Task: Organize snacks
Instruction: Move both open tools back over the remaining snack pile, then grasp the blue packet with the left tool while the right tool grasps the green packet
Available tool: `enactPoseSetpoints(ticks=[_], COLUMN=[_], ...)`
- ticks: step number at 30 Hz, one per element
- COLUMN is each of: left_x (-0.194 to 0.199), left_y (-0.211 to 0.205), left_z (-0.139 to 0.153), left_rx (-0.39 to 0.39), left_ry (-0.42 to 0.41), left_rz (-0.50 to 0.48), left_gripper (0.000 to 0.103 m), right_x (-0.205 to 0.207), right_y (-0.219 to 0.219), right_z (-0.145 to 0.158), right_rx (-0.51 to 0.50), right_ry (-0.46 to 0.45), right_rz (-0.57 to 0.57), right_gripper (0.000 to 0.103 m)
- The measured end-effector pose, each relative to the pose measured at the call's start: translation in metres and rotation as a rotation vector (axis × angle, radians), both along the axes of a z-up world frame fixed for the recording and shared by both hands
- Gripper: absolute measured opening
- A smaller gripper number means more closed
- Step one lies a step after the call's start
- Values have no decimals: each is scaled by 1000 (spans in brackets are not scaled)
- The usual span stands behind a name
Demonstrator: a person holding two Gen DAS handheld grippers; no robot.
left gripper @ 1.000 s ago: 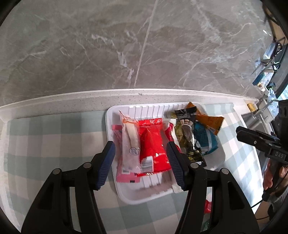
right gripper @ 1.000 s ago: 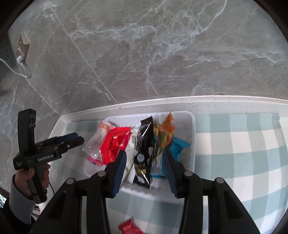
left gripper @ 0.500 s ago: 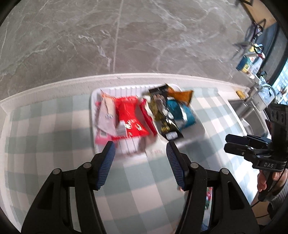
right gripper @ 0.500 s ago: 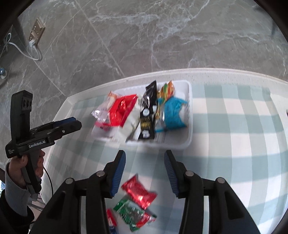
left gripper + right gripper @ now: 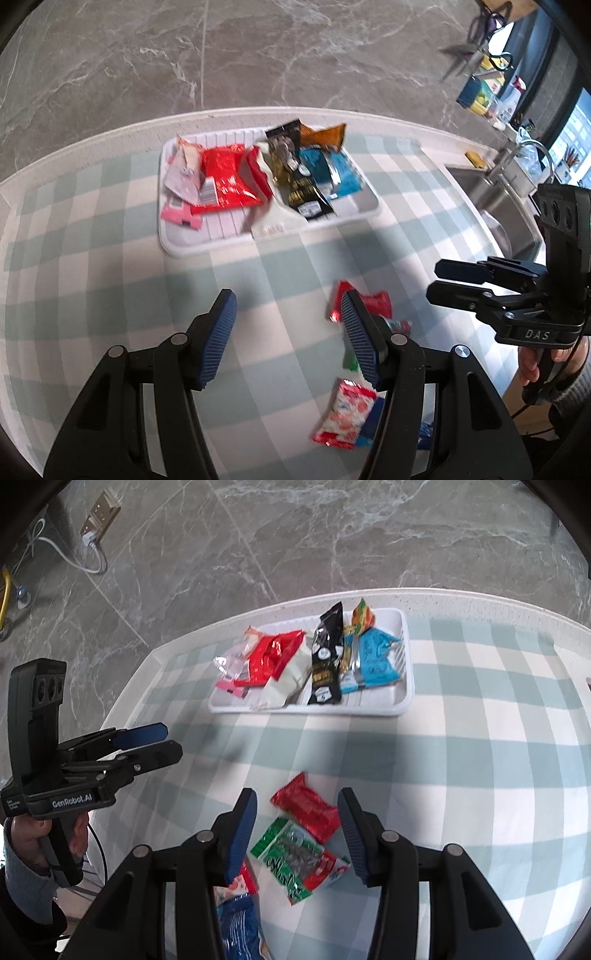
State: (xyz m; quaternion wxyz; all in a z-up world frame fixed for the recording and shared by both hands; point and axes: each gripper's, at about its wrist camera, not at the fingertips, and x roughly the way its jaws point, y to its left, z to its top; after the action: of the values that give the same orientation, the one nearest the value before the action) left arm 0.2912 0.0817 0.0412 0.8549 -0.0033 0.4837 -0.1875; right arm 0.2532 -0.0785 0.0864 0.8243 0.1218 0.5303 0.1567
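A white tray (image 5: 207, 251) at the back of the checked cloth holds red and pink packets on its left side and black, teal and orange packets on its right side. Loose snacks lie nearer: a red packet (image 5: 306, 806), a green packet (image 5: 299, 856), a blue packet (image 5: 236, 923) and a white-and-red packet (image 5: 345, 415). My right gripper (image 5: 297, 801) hangs open above the red packet, its pads clear of it. My left gripper (image 5: 286, 302) is open over bare cloth, left of the loose snacks. Each gripper also shows in the other view: right gripper (image 5: 436, 281), left gripper (image 5: 171, 741).
A steel sink (image 5: 491, 192) with a tap sits at the counter's right end, with bottles (image 5: 484, 96) behind it. A wall socket (image 5: 99, 513) with a white cable is on the marble wall at left. The counter's white edge runs just behind the tray.
Both grippers have drawn back from over the tray toward the near side of the cloth. The tray now looks smaller and farther, and the loose packets have come into view.
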Motion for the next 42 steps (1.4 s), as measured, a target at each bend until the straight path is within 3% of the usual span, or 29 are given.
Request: enactPoseSetpoints(ticks=[15,42], left_x=[-58,-109], left_y=[-18,-42], left_z=[-31,-81], left_rx=[10,-19], left_ry=[82,273], left_rz=[-33,-37], left_gripper=[57,57], right_x=[-28,-54], right_y=[7,9], right_z=[-5,-16], right_rx=[-16,-58], right_ry=[15,21], right_rz=[28,92], right_gripper=[54,55])
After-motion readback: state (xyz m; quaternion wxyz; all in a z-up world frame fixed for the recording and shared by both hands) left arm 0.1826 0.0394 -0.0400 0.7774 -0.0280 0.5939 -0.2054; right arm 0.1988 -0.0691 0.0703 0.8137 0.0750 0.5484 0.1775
